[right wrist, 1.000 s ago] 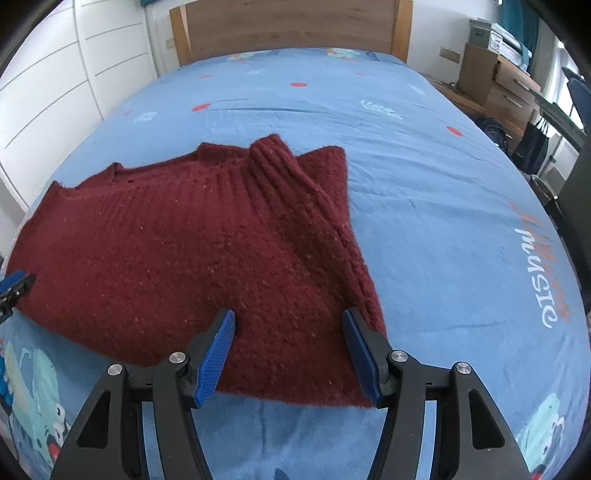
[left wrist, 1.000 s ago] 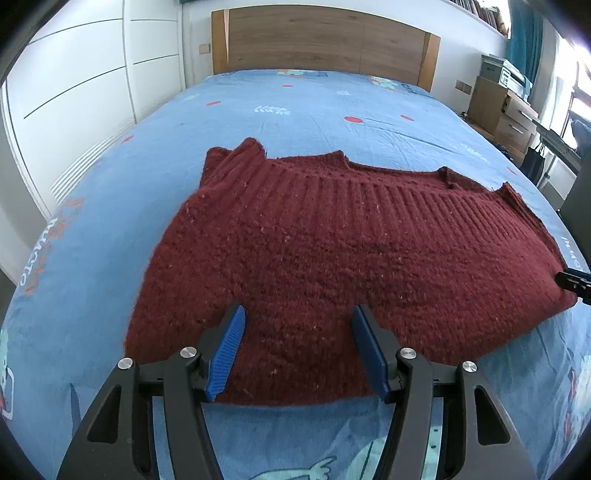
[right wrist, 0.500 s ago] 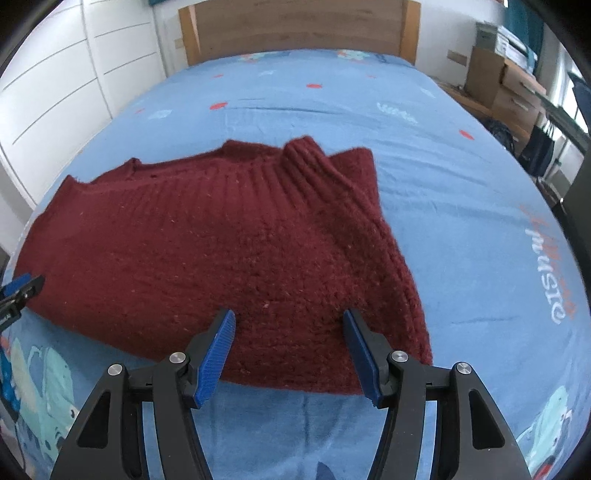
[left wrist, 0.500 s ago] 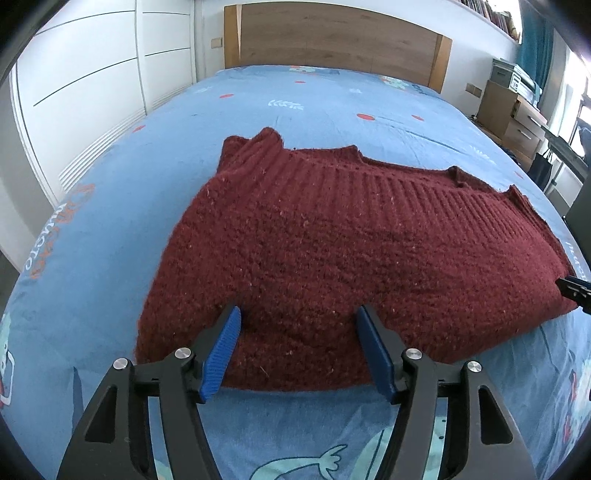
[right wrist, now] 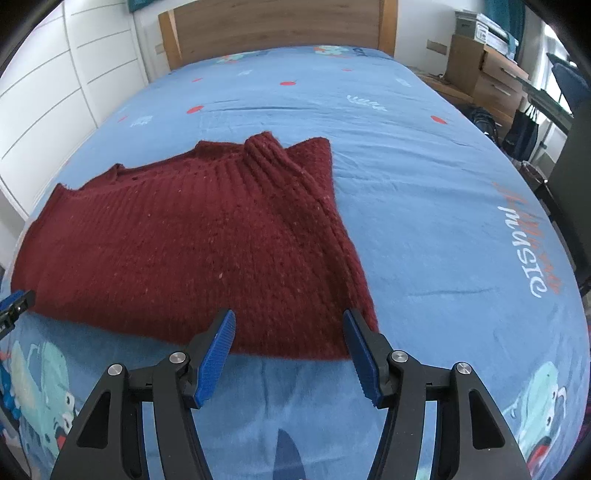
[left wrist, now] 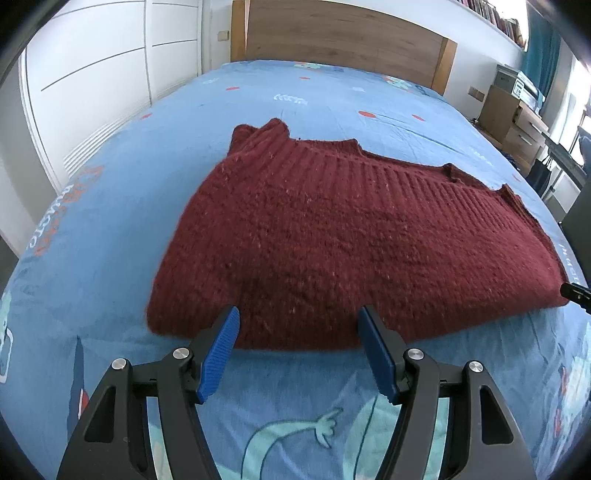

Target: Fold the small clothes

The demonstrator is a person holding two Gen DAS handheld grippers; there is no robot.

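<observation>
A dark red knitted sweater (left wrist: 351,236) lies folded on the blue bed sheet (left wrist: 325,96), its ribbed collar edge toward the headboard. It also shows in the right wrist view (right wrist: 207,243). My left gripper (left wrist: 298,323) is open and empty, its blue pads at the sweater's near edge, left part. My right gripper (right wrist: 289,325) is open and empty at the near edge, right part. The right gripper's tip shows at the far right of the left wrist view (left wrist: 574,293); the left gripper's tip shows at the far left of the right wrist view (right wrist: 14,304).
A wooden headboard (left wrist: 343,33) stands at the far end of the bed. White wardrobe doors (left wrist: 92,85) line the left side. A wooden dresser (left wrist: 517,118) and a dark bag (right wrist: 524,133) stand at the right of the bed.
Both grippers have drawn back toward me and risen a little; the sweater's near edge now sits at the fingertips instead of between the fingers. The sweater itself has not moved.
</observation>
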